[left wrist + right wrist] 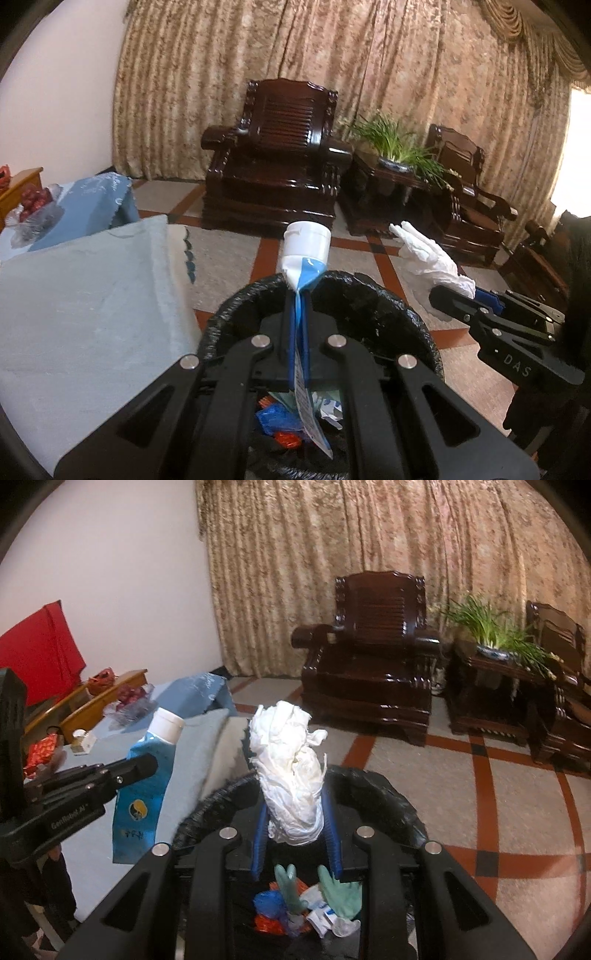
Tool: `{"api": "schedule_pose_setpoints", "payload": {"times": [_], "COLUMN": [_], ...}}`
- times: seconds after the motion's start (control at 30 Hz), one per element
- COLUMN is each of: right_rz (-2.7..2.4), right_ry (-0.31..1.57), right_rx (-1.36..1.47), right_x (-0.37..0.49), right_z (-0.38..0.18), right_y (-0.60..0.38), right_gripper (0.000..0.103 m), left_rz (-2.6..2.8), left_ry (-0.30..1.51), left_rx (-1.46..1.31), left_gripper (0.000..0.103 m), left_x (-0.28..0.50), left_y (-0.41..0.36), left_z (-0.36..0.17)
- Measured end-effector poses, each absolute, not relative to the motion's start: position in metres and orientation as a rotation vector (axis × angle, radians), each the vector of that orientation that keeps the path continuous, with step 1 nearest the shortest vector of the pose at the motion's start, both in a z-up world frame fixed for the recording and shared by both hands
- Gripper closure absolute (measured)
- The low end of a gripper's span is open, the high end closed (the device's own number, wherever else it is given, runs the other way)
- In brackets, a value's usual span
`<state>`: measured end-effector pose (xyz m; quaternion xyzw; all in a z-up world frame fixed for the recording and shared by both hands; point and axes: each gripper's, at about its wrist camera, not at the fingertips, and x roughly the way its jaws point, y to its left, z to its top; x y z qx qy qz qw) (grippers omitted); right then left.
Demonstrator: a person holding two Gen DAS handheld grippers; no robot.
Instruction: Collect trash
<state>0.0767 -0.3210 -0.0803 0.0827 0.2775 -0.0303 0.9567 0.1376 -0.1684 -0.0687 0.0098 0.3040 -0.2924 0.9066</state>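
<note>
L hand-held gripper (297, 291) clamped on 1 tube (304, 254), R hand-held gripper (295, 812) clamped on 1 tissue wad (291, 771), 1 bin (388, 794), 2 armchairs

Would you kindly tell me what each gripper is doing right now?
Left gripper: shut on the blue tube.
Right gripper: shut on the crumpled white paper.

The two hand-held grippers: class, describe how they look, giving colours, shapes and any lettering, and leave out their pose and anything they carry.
Both are matte black. The left gripper and the right gripper each show angular linkage arms with triangular cut-outs and round silver pivot bolts. The right one's fingers carry ribbed blue pads. White lettering marks the sides: "DAS" on the right gripper, "GenRobot.AI" on the left. No cables or sleeves can be made out.
</note>
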Motion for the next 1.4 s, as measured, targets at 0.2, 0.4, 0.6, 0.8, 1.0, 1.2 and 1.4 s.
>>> {"api": "schedule_pose_setpoints", "payload": {"times": [0.2,0.4,0.6,0.8,1.0,1.2,1.4], "right_rz": [-0.081,-0.092,-0.117,-0.152,-0.140,-0.069,-0.004], "right_ry": [0.605,0.639,0.660,0.663,0.658,0.610,0.581], "right_rx": [0.178,0.192,0.194,0.190,0.229,0.217,0.203], "right_x": [0.082,0.086,0.089,0.087,0.082,0.076,0.068], "right_z": [-0.101,-0.119,-0.130,-0.133,-0.124,-0.096,-0.069], "right_y": [-0.334,-0.344,-0.353,-0.357,-0.354,-0.332,-0.306], "right_gripper": [0.076,0.075,0.059,0.018,0.006,0.006,0.006], "left_rz": [-0.628,-0.641,-0.650,-0.621,-0.571,-0.522,-0.464], "left_ry": [0.651,0.683,0.712,0.708,0.679,0.658,0.642], "left_rx": [0.035,0.047,0.044,0.012,0.013,0.013,-0.004], "left_gripper": [0.101,0.101,0.063,0.043,0.020,0.012,0.008], "left_x": [0.152,0.163,0.170,0.174,0.167,0.149,0.125], "left_y": [-0.186,-0.201,-0.206,-0.190,-0.167,-0.138,-0.114], "left_z": [-0.091,-0.108,-0.116,-0.112,-0.095,-0.072,-0.049]}}
